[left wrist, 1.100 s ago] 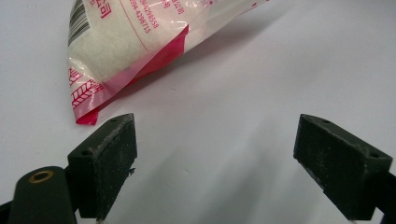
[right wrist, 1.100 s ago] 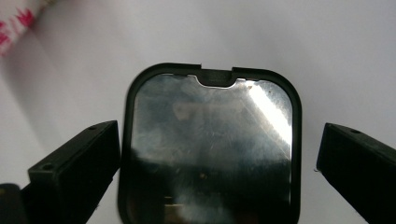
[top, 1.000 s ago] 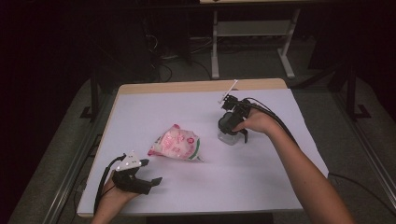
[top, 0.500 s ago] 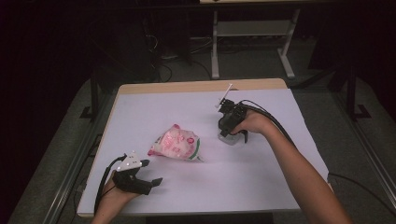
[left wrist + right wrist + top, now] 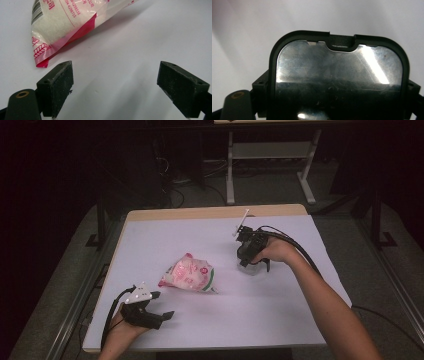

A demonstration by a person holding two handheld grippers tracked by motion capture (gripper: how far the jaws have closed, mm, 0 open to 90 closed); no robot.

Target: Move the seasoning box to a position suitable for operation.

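Observation:
My right gripper [image 5: 251, 261] points down over a small clear container [image 5: 249, 268] right of the table's middle. In the right gripper view its black-rimmed, shiny lid [image 5: 339, 75] sits between the jaws, which have just been closing and now press on both sides of it. A pink and clear bag of white grains [image 5: 189, 274] lies at mid-table. My left gripper [image 5: 164, 306] rests near the front left edge, open, nothing between its fingers. In the left gripper view the bag's sealed corner [image 5: 42, 62] lies just beyond the left pad [image 5: 58, 87].
The white table top [image 5: 280, 320] has a wooden far edge [image 5: 210, 211]. A black cable [image 5: 300, 251] trails from the right gripper along the forearm. A white-legged frame [image 5: 231, 175] stands on the floor behind the table.
The right hand has shifted only slightly over the container. The left hand and the bag have stayed where they were.

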